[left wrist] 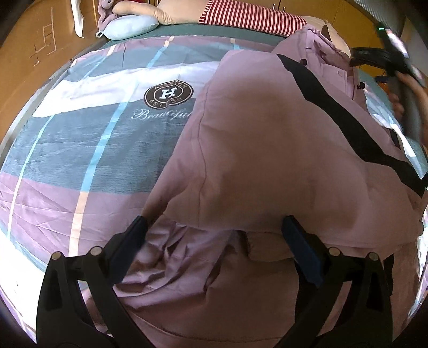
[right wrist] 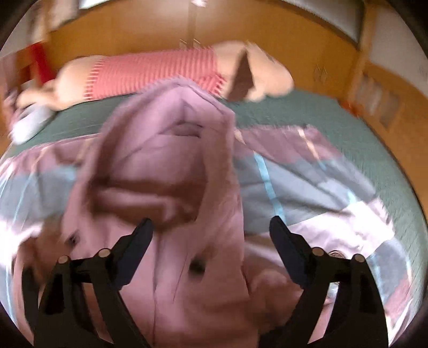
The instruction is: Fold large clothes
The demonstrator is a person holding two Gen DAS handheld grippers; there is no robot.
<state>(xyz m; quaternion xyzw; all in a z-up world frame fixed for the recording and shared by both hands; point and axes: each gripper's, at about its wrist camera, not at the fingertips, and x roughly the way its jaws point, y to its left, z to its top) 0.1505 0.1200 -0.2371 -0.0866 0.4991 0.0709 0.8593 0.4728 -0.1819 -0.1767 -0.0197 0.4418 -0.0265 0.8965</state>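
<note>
Jacket point(left wrist: 267, 150), mauve, lies on the bedspread point(left wrist: 88, 150), long axis running six to one o'clock; left gripper point(left wrist: 214, 227) spread over its near hem (nothing pinched); right gripper point(right wrist: 211, 230) spread above the hood end.

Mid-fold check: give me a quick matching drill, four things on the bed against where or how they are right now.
Things:
1. mauve padded jacket with black stripe
2. pale blue round cushion
3. red-and-white striped plush toy
4. round brown H logo

Places or states:
A. printed on the checked bedspread, left of the jacket
B. lying along the far edge of the bed
C. at the far left corner, by a purple soft toy
D. spread across the bedspread, under both open hand-held grippers

Pairs: 1-D, 2-C, 3-B, 4-A
</note>
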